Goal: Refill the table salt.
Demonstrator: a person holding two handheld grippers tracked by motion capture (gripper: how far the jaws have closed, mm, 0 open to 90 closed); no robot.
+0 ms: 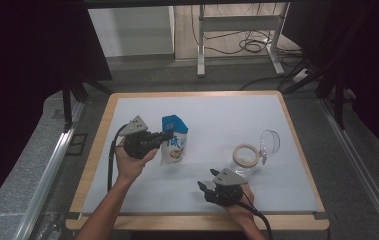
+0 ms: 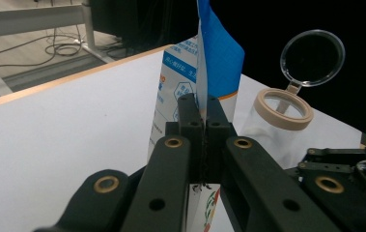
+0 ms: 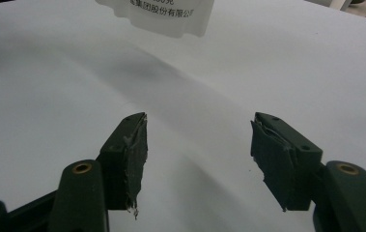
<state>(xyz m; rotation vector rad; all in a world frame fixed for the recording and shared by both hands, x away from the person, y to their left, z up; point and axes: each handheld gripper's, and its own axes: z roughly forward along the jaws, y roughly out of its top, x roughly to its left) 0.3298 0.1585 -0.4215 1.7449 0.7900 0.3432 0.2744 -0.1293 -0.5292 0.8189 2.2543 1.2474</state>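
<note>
A blue and white pouch (image 1: 174,142) with printed writing stands upright left of the table's middle. My left gripper (image 1: 166,135) comes at it from the left and is shut on the pouch's side seam (image 2: 202,72), pinched between the black jaws of the left gripper (image 2: 203,108). Near the front edge, my right gripper (image 1: 203,186) stands open and points left. Nothing lies between the jaws of the right gripper (image 3: 199,145), which hover over bare white mat. The pouch's lower edge (image 3: 161,14) shows beyond them.
A clear jar (image 1: 247,156) with a tan rim stands right of the pouch, its hinged clear lid (image 1: 269,141) flipped open. In the left gripper view the jar (image 2: 279,113) sits just behind the pouch. The white mat (image 1: 227,110) covers a wood-edged table.
</note>
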